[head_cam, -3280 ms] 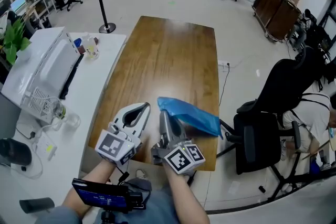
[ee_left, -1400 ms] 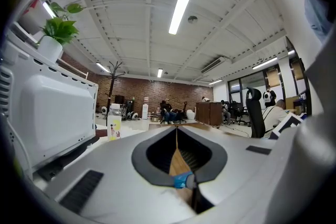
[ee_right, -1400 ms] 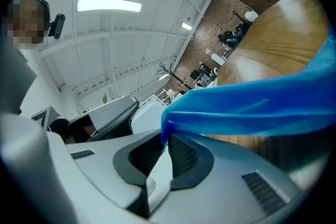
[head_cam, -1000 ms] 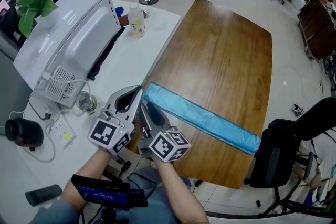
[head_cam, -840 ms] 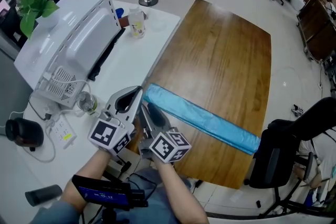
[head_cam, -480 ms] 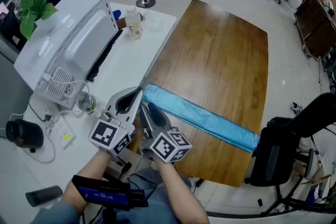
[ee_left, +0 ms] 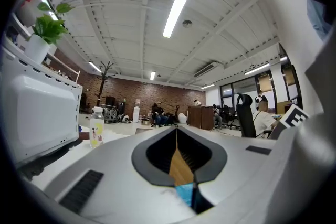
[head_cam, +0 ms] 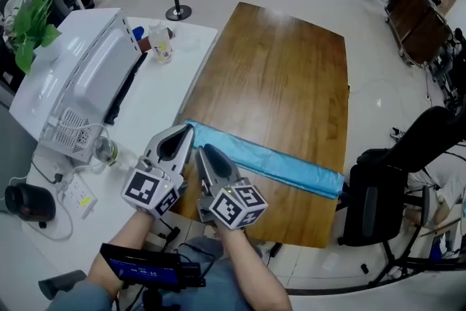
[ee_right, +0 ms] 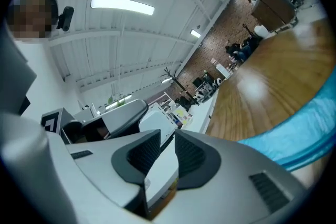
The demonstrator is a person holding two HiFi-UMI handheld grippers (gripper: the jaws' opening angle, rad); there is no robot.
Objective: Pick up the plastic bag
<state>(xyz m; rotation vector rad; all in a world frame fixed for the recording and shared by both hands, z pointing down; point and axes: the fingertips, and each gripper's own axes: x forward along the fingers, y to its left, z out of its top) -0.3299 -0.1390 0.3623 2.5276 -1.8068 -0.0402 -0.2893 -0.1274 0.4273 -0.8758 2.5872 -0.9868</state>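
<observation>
Blue thin-film plastic bag (head_cam: pixel 269 162): it lies flattened into a long, crinkled band on the glossy brown wooden table (head_cam: pixel 284 62). It runs diagonally across the table's near end. One end sits at the tip of your left gripper (head_cam: pixel 186 130), and the other reaches the table edge toward 4 o'clock from there.

Left gripper: the jaws are grey moulded shells with ribbed black pads. The tips meet, leaving only a narrow teardrop slit behind them. Wood grain and a sliver of blue show low in that slit (whether film is nipped there, you cannot tell).

Right gripper (head_cam: pixel 204 152): it is just beside the left one, at its 4 o'clock, with its tip over the bag's near stretch in the head view. Its jaws have just been closing. A narrow gap remains between the ribbed pads, with nothing in it and only white tabletop beyond. In its own view the bag shows at 4 o'clock, clear of the jaws.

Surroundings: a matt white table (head_cam: pixel 156 105) abuts the wooden one at 9 o'clock. On it stand a boxy white appliance (head_cam: pixel 80 80) at 10 o'clock of your grippers and a clear bottle (head_cam: pixel 160 44) at 12. A black office chair (head_cam: pixel 397 171) is at 3 o'clock.
</observation>
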